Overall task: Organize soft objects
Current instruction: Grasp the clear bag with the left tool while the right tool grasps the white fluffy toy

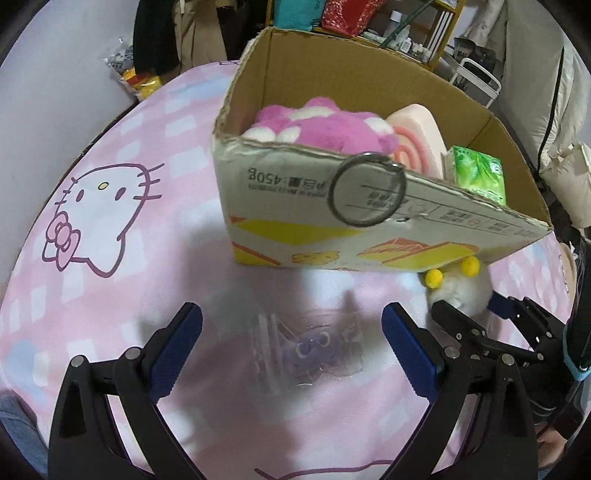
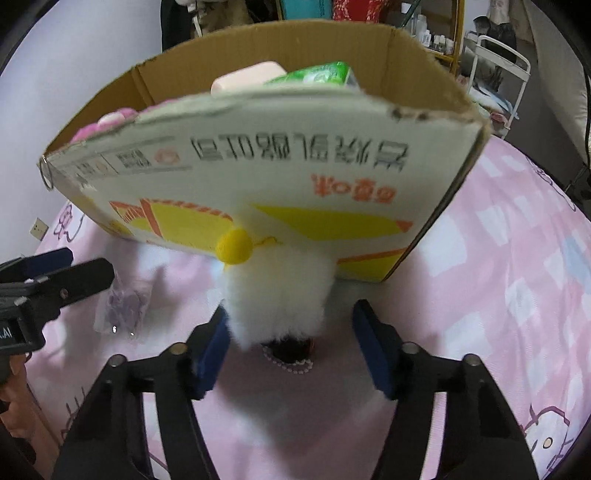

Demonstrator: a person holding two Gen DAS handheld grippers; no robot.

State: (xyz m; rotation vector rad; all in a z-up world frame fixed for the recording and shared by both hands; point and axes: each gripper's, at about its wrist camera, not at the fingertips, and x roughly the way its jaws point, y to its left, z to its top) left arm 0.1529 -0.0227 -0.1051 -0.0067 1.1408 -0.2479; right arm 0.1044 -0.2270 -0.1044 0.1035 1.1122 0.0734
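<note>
**Fluffy toy waits by the box**

The white fluffy toy [image 2: 277, 295] lies on the bed [image 2: 498, 295], touching the cardboard box [image 2: 295, 166]. It looks light and squishy. The right hand-held gripper [image 2: 291, 350] is apart around it; squeeze its middle. The left hand-held gripper [image 1: 291, 350] is apart over a small plastic bag [image 1: 306, 350].

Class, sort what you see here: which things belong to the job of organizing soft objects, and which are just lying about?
Part of the job:
- open cardboard box
- pink plush toy inside it
- white fluffy toy with yellow pompoms
- clear plastic packet with a purple item

Lying about:
- metal key ring on the box rim
- yellow shelf behind
</note>
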